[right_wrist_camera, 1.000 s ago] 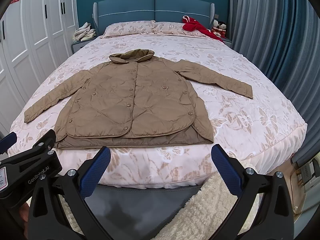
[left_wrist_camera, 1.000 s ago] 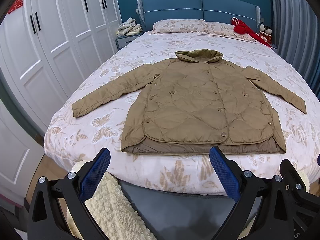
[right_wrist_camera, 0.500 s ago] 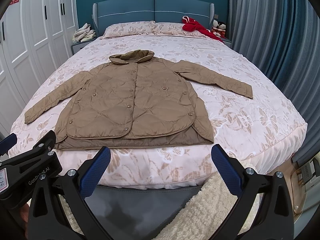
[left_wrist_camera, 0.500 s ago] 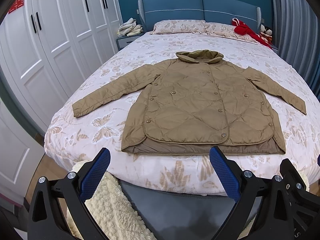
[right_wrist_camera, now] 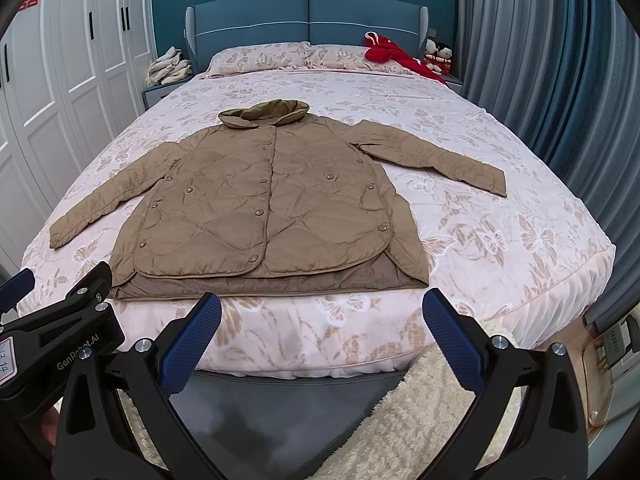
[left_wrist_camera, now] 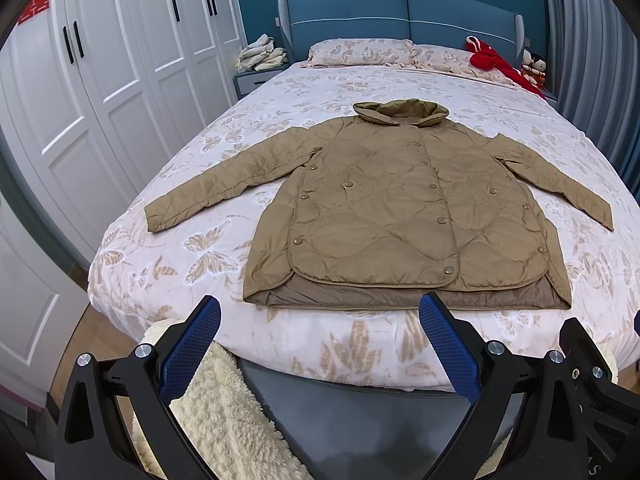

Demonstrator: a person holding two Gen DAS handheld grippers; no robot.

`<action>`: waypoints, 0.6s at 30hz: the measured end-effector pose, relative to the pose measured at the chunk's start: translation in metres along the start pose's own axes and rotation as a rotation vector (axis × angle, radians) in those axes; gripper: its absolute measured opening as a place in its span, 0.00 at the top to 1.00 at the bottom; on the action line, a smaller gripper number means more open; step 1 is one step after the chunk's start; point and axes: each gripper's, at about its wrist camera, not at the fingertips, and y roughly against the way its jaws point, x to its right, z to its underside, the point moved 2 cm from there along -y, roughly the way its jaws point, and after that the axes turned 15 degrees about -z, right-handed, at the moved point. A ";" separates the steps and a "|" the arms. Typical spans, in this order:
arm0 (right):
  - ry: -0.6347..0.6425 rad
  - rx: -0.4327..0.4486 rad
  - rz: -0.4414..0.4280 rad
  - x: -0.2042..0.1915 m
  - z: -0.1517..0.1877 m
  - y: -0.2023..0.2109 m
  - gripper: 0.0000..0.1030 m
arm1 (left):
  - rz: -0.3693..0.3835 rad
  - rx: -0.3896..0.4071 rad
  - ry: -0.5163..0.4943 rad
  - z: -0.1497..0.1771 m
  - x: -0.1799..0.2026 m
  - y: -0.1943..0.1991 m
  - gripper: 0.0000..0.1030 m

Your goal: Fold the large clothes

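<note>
Our left tongs [left_wrist_camera: 320, 334] hang released, blue ribbed pads wide apart and empty, off the foot of the bed; our right tongs [right_wrist_camera: 322, 332] likewise gape with nothing between them, beside the left pair. Below both lie a cream fleecy rug [left_wrist_camera: 224, 412] and the dark bed base. Ahead, on the bed with the pink butterfly-print cover [right_wrist_camera: 500, 240], the tan quilted snap-button jacket [left_wrist_camera: 400, 208] lies face up and flat, collar toward the blue headboard, hem near the foot edge, both sleeves spread outward. Nothing is folded yet, as we read it. We judge the first step is a sleeve: left tongs to the left cuff [left_wrist_camera: 160, 216], right tongs to the right cuff [right_wrist_camera: 494, 180], each well apart from us, so we must lean in over the hem without dragging it. Pinch only the cuff's layers, not the cover beneath; lift slightly, carry across the chest, lay flat. The slick quilting may slide, so we set it down slowly.
</note>
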 end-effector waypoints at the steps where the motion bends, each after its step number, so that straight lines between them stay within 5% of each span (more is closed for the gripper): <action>1: 0.000 0.000 0.000 0.000 0.000 0.000 0.05 | 0.000 0.000 0.000 0.000 -0.001 0.001 0.06; 18: -0.002 0.002 -0.002 0.000 0.000 -0.001 0.05 | 0.003 -0.001 0.002 0.000 0.000 0.000 0.06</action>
